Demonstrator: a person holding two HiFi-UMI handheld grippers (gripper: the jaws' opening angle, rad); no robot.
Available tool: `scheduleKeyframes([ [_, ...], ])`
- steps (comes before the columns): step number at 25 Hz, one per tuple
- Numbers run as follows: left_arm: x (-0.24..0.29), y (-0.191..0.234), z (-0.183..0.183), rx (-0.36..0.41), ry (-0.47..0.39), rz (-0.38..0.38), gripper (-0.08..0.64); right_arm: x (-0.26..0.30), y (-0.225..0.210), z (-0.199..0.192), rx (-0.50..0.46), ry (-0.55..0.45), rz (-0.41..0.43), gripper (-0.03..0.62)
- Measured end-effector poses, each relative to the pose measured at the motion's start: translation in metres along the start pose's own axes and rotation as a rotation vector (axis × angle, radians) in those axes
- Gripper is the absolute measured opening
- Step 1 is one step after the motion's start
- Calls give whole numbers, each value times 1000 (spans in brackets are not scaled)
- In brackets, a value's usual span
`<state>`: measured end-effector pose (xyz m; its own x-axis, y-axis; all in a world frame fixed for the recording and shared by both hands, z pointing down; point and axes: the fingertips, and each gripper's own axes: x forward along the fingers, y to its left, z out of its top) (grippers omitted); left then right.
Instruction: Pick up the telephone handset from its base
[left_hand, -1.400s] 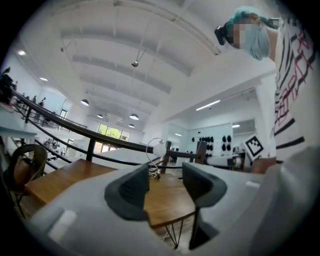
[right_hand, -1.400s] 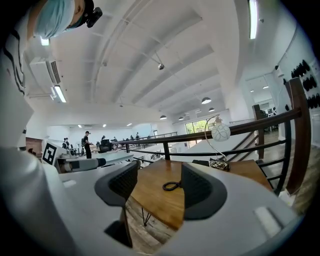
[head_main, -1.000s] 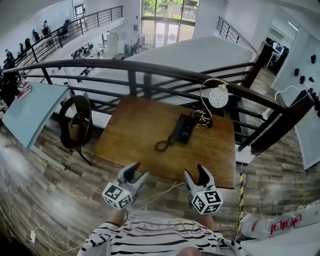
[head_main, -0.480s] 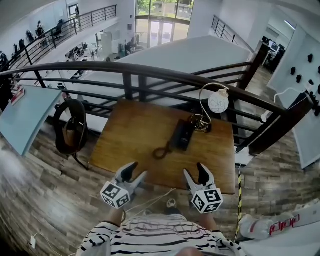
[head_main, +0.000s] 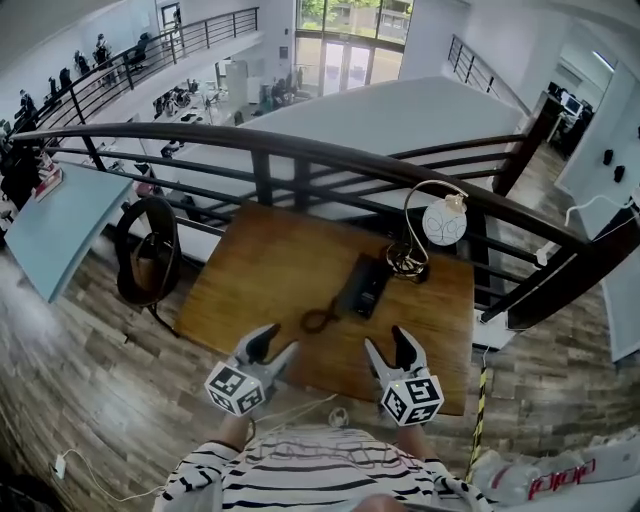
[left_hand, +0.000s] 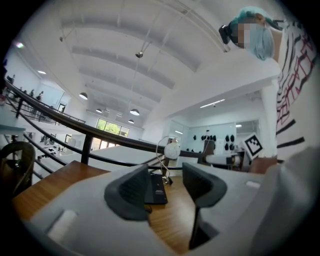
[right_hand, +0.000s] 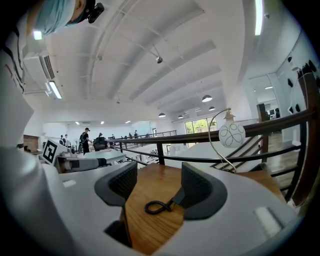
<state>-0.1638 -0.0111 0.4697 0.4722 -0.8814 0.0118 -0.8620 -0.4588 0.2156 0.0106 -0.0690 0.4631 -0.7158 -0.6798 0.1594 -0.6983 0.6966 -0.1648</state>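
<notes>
Approach stage. The telephone handset (head_main: 362, 284) lies on its base at the far right part of the table (head_main: 262, 255). From the head view you cannot separate handset from base. Its coiled cord (head_main: 320, 320) loops out toward the table's middle, and a globe lamp (head_main: 443, 222) stands at the table's far right corner.

Your left gripper (head_main: 274, 345) and right gripper (head_main: 388, 345) are both spread wide and hold nothing. Each jaw pair frames only tabletop: the left gripper view sights the handset (left_hand: 157, 188) between its jaws, well ahead, and the right gripper view sights the cord (right_hand: 158, 206).

A second ago both pairs of jaw tips were short of the table's near edge. They now reach over that edge, side by side and roughly level. The reach has therefore begun, but most of the table's depth remains between the jaws and the handset. Nothing has been touched, and the lift is not yet started.
</notes>
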Motion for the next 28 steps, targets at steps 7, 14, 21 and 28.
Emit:
scheduleKeyframes([
  [7,55,-13,-13,-28,-15,28,215,11,-49,-2,-20,27,52,265],
  [14,100,-30,-29,-23,-4,37,214,16,-89,-6,-44,35,101,265],
  [21,128,-20,-32,1,34,34,214,34,-106,-18,-53,69,122,262],
  [28,152,24,-36,-33,71,6,215,74,-108,-26,-124,92,83,259],
])
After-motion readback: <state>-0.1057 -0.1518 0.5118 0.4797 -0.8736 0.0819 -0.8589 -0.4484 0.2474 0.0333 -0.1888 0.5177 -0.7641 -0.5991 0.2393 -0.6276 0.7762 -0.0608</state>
